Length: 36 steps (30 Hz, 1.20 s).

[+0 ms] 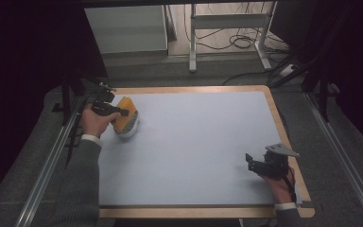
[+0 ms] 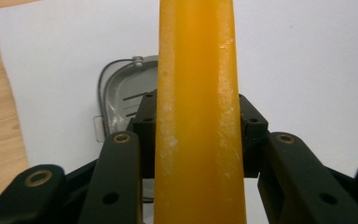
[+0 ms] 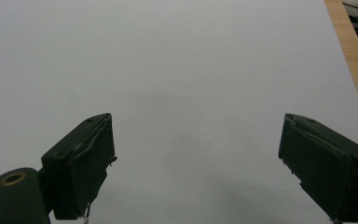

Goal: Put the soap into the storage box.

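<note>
My left gripper [image 2: 196, 135] has its jaws clamped on the orange lid [image 1: 125, 112], held edge-up just above the grey container [image 2: 121, 100] at the mat's [image 1: 198, 142] far-left corner, while my right gripper [image 3: 196, 158] gapes empty, well apart near-right

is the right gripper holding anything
No, the right gripper has its jaws spread wide apart with just the bare white table surface between them.

left gripper [image 1: 123, 112] at mat's [image 1: 203, 151] far-left corner, lid [image 1: 125, 111] between jaws, above container [image 1: 128, 126]. right gripper [image 1: 249, 163] near mat's near-right edge, well apart.
</note>
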Each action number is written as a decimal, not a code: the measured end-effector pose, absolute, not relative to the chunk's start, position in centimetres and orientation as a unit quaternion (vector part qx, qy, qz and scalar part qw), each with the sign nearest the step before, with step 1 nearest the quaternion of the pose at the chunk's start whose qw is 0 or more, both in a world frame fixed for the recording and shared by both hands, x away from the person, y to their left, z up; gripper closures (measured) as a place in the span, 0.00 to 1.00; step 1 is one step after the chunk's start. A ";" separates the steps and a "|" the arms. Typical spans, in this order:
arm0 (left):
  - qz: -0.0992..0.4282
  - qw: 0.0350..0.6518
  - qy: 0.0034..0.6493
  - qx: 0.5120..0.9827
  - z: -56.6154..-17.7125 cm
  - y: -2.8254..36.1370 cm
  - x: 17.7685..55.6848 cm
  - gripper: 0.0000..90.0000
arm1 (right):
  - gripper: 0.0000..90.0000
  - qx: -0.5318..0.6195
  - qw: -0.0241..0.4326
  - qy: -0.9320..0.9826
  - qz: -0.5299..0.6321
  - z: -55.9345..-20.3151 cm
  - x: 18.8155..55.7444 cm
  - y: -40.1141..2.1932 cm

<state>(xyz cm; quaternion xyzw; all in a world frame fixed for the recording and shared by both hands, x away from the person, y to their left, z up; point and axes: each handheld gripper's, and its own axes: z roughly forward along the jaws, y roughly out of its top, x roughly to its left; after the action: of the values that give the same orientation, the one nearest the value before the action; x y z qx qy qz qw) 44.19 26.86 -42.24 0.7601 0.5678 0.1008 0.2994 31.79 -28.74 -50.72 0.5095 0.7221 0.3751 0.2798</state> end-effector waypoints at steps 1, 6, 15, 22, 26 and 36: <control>0.103 0.301 0.568 0.759 -42.3 26.9 44.3 0.68 | 0.12 0.510 0.280 0.722 0.375 -50.7 31.8 -28.7; 0.100 0.302 0.574 0.755 -42.7 27.0 44.9 0.68 | 0.12 0.509 0.279 0.723 0.375 -50.7 31.8 -28.7; 0.099 0.296 0.593 0.742 -43.9 27.4 45.7 0.68 | 0.12 0.509 0.280 0.723 0.375 -50.7 31.8 -28.8; 0.101 0.293 0.610 0.729 -44.9 27.8 45.8 0.68 | 0.12 0.509 0.281 0.722 0.374 -50.8 31.8 -28.8; 0.096 0.291 0.613 0.728 -45.2 27.9 45.8 0.68 | 0.12 0.508 0.281 0.723 0.374 -50.8 31.9 -28.7; 0.094 0.286 0.614 0.730 -45.8 27.5 45.9 0.68 | 0.11 0.508 0.280 0.723 0.375 -50.8 31.8 -28.7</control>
<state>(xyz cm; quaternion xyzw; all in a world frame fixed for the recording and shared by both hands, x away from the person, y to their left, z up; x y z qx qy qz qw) 45.87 27.49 -45.82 0.7298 0.6138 0.0941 0.2860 31.84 -28.68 -50.80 0.5083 0.7229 0.3747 0.2804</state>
